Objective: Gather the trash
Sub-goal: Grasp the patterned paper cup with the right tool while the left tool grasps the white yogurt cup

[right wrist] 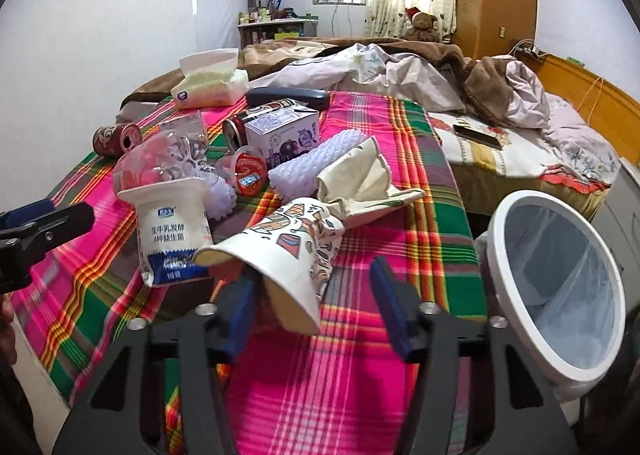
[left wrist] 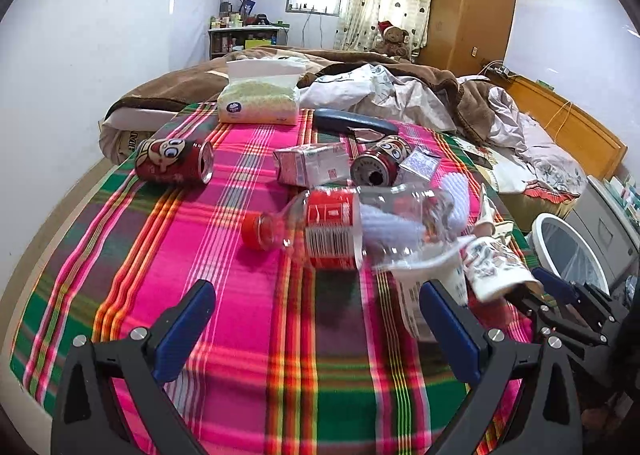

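Trash lies on a plaid blanket [left wrist: 260, 335]: a clear cola bottle [left wrist: 340, 227], two red cans [left wrist: 174, 161] [left wrist: 380, 167], a pink carton [left wrist: 312, 165], a white yogurt pouch [right wrist: 172, 231] and a crushed patterned paper cup [right wrist: 280, 255]. My left gripper [left wrist: 320, 331] is open and empty, just short of the bottle. My right gripper [right wrist: 316, 311] is open with the paper cup lying between its fingers; its fingertips also show in the left wrist view [left wrist: 556, 283]. The white bin [right wrist: 560, 287] with a clear liner stands at the right.
A tissue pack [left wrist: 260, 99] and a dark glasses case [left wrist: 352, 121] lie at the back of the blanket. A purple box [right wrist: 284, 131], a foam roll [right wrist: 316, 163] and a crumpled wrapper [right wrist: 360, 175] sit mid-blanket. A phone [right wrist: 476, 135] lies on the bed, with rumpled bedding behind.
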A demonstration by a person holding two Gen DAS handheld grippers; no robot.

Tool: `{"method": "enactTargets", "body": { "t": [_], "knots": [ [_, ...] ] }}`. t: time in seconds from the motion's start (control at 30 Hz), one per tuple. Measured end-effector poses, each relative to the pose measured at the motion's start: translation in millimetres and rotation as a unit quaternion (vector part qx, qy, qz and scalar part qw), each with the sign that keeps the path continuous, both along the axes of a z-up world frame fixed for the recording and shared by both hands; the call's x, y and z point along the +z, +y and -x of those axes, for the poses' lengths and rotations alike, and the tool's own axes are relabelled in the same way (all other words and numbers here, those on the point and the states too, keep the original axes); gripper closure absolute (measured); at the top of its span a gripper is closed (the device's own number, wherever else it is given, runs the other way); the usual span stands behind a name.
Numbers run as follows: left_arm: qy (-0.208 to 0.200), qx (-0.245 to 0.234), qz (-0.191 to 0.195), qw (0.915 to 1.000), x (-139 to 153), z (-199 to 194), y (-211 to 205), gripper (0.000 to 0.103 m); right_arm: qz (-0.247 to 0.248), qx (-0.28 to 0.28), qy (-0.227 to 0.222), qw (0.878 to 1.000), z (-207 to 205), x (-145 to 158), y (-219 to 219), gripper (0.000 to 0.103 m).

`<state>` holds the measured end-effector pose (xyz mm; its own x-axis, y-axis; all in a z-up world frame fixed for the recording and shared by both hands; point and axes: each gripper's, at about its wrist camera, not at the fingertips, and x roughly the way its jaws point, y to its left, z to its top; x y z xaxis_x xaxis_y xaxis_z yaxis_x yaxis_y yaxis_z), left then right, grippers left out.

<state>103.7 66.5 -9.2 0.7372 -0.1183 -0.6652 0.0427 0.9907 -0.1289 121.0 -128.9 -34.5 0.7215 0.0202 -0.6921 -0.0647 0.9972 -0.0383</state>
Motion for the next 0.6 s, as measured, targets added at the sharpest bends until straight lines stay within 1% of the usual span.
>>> {"method": "enactTargets", "body": {
  "t": [0.03,0.1,0.13,0.23,0.4,0.47,0.6],
  "knots": [
    [-0.001,-0.005,0.004,1.0,1,-2,-1,0.0,0.0,-0.003,0.002,1.0,-1,0,-1,0.069],
    [0.003,-0.016,0.016,0.9997,1,-5,-2,0.0,-0.002,-0.006,0.008,1.0,-6,-3,-1,0.079],
    [0.007,-0.023,0.02,0.9995,0,-7,-5,0.0,-0.004,-0.007,0.009,1.0,-7,-4,-1,0.081],
    [0.019,-0.043,0.035,0.9983,-5,-11,-15,0.0,-0.014,-0.012,0.007,1.0,-9,-3,-5,0.084],
    [0.038,-0.067,0.047,0.9959,-11,-16,-33,0.0,-0.027,-0.018,0.006,0.999,-11,0,-12,0.085],
    [0.047,-0.069,0.051,0.9952,-15,-19,-39,0.004,-0.048,-0.019,0.007,0.999,-10,1,-19,0.085],
    [0.059,-0.069,0.06,0.9941,-20,-25,-47,0.007,-0.052,-0.026,0.001,0.998,-9,6,-28,0.085]
  ]
}}
